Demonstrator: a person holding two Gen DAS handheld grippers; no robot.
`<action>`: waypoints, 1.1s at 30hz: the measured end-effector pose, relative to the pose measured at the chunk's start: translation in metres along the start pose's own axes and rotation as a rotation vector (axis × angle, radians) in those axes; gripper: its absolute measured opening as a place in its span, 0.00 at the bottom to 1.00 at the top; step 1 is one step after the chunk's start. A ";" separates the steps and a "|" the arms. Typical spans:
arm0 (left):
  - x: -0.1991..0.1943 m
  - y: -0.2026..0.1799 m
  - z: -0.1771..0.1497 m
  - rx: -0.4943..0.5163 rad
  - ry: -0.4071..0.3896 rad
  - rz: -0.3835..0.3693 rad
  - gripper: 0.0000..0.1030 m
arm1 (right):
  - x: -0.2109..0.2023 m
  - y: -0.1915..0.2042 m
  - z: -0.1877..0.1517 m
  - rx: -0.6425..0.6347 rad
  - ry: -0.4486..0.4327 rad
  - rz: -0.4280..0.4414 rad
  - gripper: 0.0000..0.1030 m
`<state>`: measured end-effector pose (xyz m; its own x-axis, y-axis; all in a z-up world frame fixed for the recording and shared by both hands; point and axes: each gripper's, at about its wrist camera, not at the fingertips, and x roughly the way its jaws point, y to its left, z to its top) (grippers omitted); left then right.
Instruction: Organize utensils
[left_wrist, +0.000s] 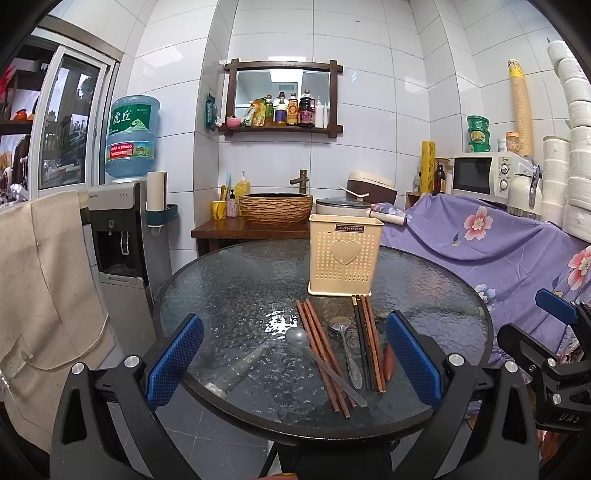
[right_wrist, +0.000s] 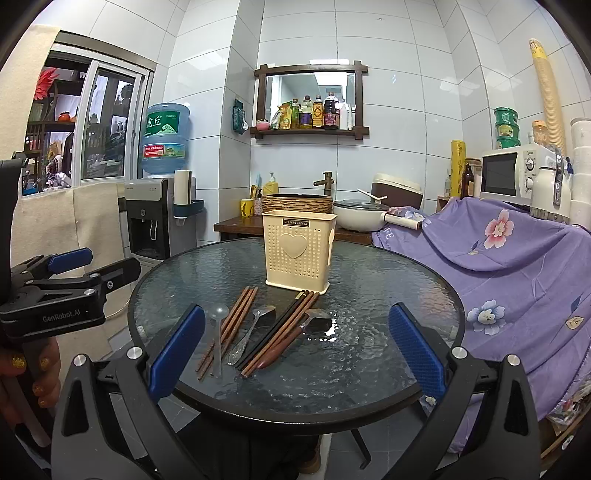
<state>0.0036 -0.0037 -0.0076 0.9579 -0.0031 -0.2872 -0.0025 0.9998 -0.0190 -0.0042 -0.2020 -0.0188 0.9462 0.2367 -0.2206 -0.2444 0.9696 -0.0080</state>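
Glass covers my round counter (left_wrist: 221, 288), and all the utensils lie flat on it in a row. Behind them stands the cream holder (left_wrist: 344, 254), and nothing sticks up out of its top. My left hand-held gripper (left_wrist: 293, 362) is wide open and holds nothing. My right hand-held gripper (right_wrist: 295, 354) is wide open too, with nothing in it. Both hang over the near edge of the counter. The brown chopsticks (left_wrist: 319, 354), the metal spoon (left_wrist: 347, 350) and the dark chopsticks (left_wrist: 364, 343) all point their long way from me toward the holder. They lie ahead, a bit right of my left hand-held gripper's middle and a bit left of my right one's. I think neither hand is much nearer.
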 end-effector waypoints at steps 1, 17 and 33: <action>0.000 0.000 0.001 0.001 0.000 0.000 0.94 | 0.000 0.000 0.000 0.001 0.000 -0.001 0.95; -0.001 0.001 0.002 -0.003 0.003 -0.002 0.94 | 0.000 0.001 0.000 0.002 0.006 0.003 0.95; -0.002 0.001 0.001 -0.002 0.003 -0.002 0.94 | 0.001 0.002 -0.001 0.005 0.009 0.004 0.95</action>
<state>0.0021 -0.0029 -0.0057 0.9571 -0.0047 -0.2899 -0.0014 0.9998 -0.0210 -0.0040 -0.2003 -0.0198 0.9433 0.2400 -0.2294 -0.2471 0.9690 -0.0022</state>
